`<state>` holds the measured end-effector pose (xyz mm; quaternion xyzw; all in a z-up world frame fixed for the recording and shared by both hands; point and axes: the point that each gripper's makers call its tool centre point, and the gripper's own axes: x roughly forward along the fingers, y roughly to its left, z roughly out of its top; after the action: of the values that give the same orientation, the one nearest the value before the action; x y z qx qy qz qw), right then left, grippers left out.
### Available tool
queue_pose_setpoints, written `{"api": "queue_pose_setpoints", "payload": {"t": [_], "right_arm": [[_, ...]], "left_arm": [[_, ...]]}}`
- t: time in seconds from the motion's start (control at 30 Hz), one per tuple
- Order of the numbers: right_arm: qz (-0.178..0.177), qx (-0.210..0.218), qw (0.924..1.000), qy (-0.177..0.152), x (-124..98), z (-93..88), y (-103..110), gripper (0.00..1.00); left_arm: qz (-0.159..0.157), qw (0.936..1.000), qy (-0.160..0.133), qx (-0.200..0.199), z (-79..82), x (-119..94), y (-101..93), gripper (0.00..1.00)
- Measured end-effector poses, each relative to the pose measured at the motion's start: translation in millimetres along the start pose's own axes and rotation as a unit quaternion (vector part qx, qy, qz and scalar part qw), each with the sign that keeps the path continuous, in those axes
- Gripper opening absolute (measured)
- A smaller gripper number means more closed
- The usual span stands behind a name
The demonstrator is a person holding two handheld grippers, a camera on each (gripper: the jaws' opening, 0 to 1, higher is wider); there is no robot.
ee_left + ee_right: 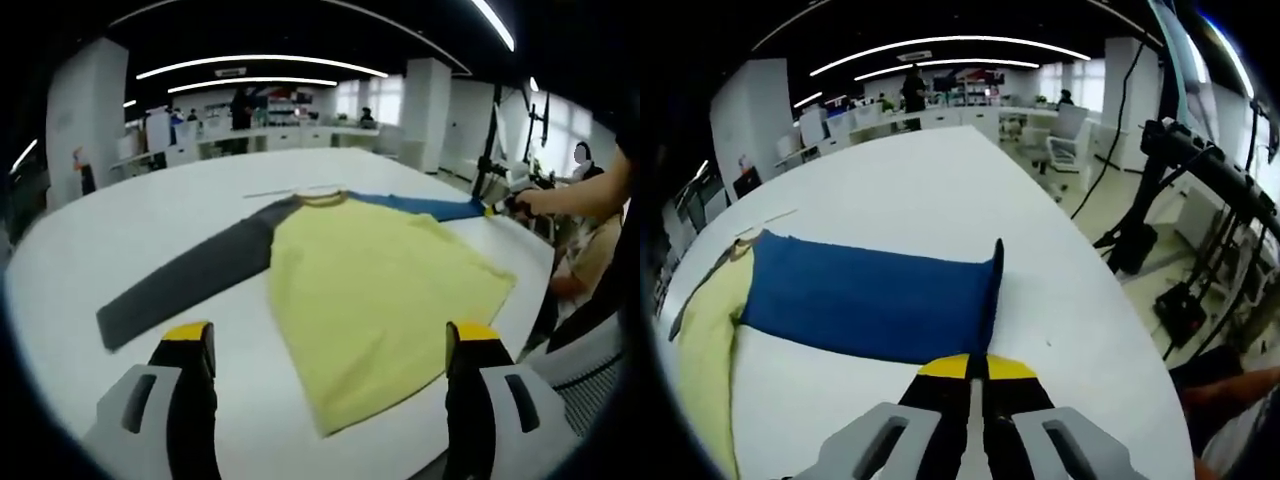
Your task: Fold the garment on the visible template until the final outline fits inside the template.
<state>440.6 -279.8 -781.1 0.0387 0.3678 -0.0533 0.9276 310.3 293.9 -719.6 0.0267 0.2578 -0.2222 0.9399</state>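
Pinching the blue fabric sleeve's (870,300) cuff, right gripper (976,372) is clamping shut at 6 o'clock; left gripper (330,340) is hovering, jaws apart, over the yellow-bodied shirt (385,290) lying flat on the white table (160,215). Cuff slipping risks a crooked fold.

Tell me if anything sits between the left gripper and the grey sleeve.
Nothing visible does. The left gripper hangs open above bare white table, and the grey sleeve lies flat just beyond its jaws. The right gripper is shut on the blue sleeve.
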Motion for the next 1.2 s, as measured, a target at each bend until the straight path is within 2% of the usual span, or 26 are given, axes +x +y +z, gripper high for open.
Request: {"api": "queue_pose_setpoints", "payload": {"t": [0.27, 0.53, 0.93, 1.2], "right_arm": [[0.014, -0.026, 0.9992, -0.028, -5, 16.7, 10, 0.00], [0.030, -0.035, 0.9978, -0.048, 0, 32.2, 18, 0.00], [0.083, -0.051, 0.9918, -0.083, -3, 60.9, 61, 0.00], [0.113, -0.063, 0.9872, -0.094, -3, 76.2, 90, 0.00]], "left_arm": [[0.000, 1.0000, 0.000, 0.001, 0.7, 0, -0.2, 0.92], [-0.003, 1.0000, -0.001, 0.005, 1.4, 1, -1.8, 0.91], [-0.004, 0.9999, -0.014, 0.008, 6.8, 0, -2.6, 0.93], [-0.005, 0.9998, -0.017, 0.009, 6.9, 0, -3.5, 0.93]]}}
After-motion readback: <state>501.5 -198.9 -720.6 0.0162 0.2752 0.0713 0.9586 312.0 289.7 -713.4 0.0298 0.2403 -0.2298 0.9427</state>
